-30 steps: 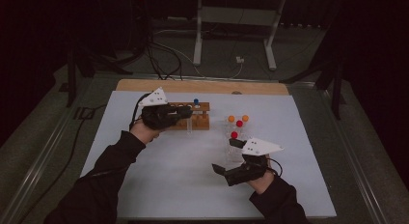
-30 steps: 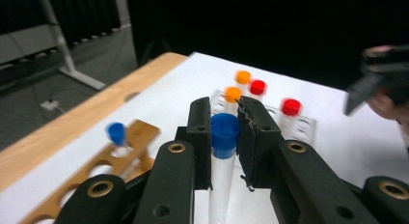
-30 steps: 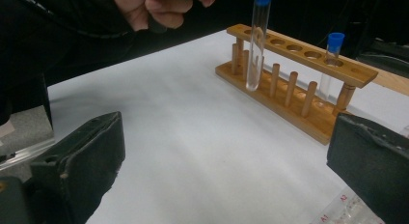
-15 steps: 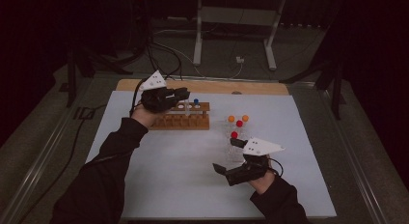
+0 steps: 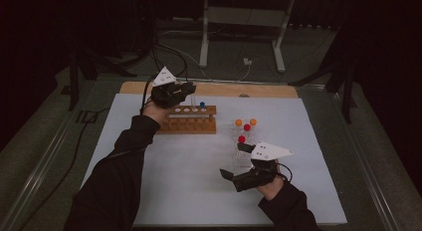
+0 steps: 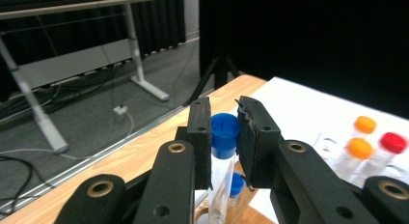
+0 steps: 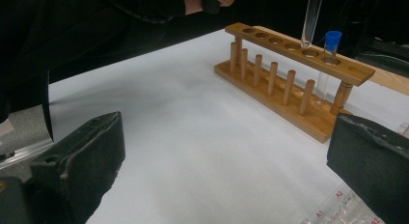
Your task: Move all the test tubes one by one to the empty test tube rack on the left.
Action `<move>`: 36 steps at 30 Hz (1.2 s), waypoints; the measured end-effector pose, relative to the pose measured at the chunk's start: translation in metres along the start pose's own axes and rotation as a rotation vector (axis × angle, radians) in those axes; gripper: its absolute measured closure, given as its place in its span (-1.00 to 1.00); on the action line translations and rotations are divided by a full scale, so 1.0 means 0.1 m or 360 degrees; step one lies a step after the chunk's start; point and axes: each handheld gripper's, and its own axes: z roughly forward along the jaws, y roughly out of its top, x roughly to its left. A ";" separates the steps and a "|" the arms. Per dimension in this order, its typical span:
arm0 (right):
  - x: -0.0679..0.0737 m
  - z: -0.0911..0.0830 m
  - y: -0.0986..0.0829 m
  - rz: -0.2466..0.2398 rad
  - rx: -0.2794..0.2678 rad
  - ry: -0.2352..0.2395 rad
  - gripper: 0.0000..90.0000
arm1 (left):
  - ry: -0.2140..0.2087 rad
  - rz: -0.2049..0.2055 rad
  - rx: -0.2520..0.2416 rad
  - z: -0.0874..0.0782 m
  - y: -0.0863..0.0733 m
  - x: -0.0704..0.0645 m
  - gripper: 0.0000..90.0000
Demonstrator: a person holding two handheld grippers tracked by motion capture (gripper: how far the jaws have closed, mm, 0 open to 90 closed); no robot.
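My left gripper [image 5: 188,88] is shut on a clear tube with a blue cap [image 6: 224,131], the jaws pinching it just under the cap. In the right gripper view this tube [image 7: 311,14] hangs upright, its round tip just above a hole of the wooden rack [image 7: 289,77]. A second blue-capped tube [image 7: 331,45] stands in the neighbouring hole. My right gripper [image 5: 235,161] rests low near the front right of the white sheet, its jaws wide apart around nothing. Orange-capped tubes [image 5: 239,122] and red-capped tubes [image 5: 241,139] stand between the rack and the right gripper.
The orange and red tubes sit in a clear plastic holder [image 7: 337,209] marked A1 and A2, right in front of my right gripper. A wooden board edge [image 5: 259,89] runs behind the white sheet [image 5: 189,171]. Table legs and cables [image 5: 209,37] lie beyond.
My left gripper has risen from rack level and drawn back a little with the blue-capped tube. The right gripper has stayed in place, open.
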 end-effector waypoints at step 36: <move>-0.03 -0.05 -0.02 0.0014 -0.0009 0.0021 -1.00 | 0.0057 -0.0046 0.0196 0.34 -0.51 -0.08 0.72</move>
